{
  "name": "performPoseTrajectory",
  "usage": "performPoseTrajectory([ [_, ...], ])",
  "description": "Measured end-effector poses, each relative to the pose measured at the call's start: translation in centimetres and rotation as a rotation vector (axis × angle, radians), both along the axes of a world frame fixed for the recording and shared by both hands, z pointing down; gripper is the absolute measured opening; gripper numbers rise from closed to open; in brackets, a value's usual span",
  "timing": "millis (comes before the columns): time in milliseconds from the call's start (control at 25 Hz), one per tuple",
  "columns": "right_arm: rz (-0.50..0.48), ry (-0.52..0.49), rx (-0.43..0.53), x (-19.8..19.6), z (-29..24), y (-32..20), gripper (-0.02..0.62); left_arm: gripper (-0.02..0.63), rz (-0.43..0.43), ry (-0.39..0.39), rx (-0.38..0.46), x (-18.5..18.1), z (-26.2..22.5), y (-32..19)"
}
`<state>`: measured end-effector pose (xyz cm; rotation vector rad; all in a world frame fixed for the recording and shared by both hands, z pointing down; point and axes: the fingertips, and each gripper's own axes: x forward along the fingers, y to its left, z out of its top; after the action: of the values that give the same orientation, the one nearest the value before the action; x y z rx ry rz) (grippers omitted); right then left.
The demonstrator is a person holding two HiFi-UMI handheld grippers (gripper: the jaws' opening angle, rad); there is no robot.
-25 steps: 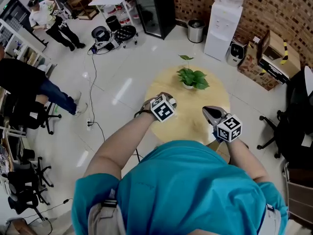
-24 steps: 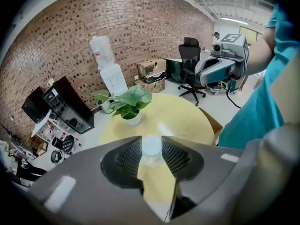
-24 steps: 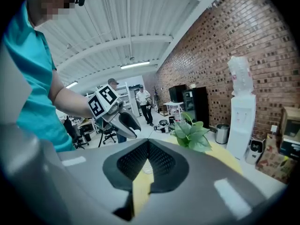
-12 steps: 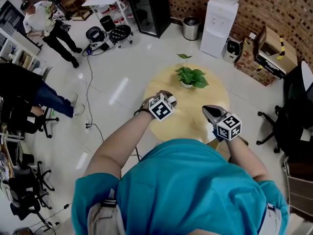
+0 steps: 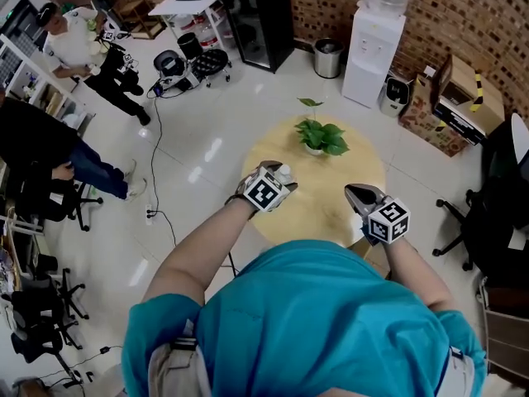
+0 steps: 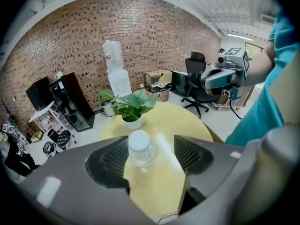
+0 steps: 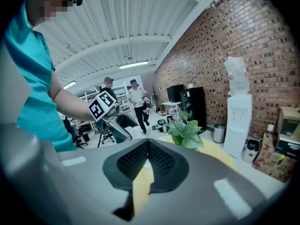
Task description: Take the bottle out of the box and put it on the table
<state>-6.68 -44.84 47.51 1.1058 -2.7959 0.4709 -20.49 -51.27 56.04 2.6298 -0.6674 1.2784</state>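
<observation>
The left gripper (image 6: 151,154) has its jaws opening, the water bottle (image 6: 139,149) upright between them, nearer the left one; room shows beside the right jaw; ahead, the potted plant (image 6: 129,106) blocks the way; bare round table (image 6: 180,122) lies right of it; the right gripper (image 6: 209,80) hangs well apart.

The table (image 5: 331,201) top is pale wood, smooth with a soft sheen. On it the bottle (image 6: 140,150) is clear, glossy plastic under a matt white cap (image 6: 139,140). Around the table the floor (image 5: 207,131) is glossy white tile; beyond it the wall (image 5: 488,15) is rough brick.
</observation>
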Motion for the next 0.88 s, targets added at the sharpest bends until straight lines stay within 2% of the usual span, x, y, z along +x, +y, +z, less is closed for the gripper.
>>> performPoseTrajectory([
  [280, 0.001, -0.034, 0.013, 3.2, 1.1, 2.3, 0.002, 0.319, -0.146, 0.118, 0.036, -0.1, -1.9, 1.7],
  [400, -0.003, -0.048, 0.016, 4.4, 2.0, 3.5, 0.002, 0.319, -0.227, 0.193, 0.104, -0.9, -3.9, 2.9],
  [560, -0.002, -0.043, 0.018, 5.0, 2.7, 4.5, 0.002, 0.289, -0.313, 0.352, 0.209, -2.2, -7.4, 4.0],
  [680, 0.014, -0.034, 0.017, 4.2, 2.8, 5.0, 0.002, 0.231, -0.312, 0.443, 0.237, -3.0, -9.0, 5.4],
  [880, 0.048, -0.028, 0.033, 0.4, 1.2, 6.6, 0.002, 0.195, -0.232, 0.502, 0.238, -4.5, -10.8, 8.0],
])
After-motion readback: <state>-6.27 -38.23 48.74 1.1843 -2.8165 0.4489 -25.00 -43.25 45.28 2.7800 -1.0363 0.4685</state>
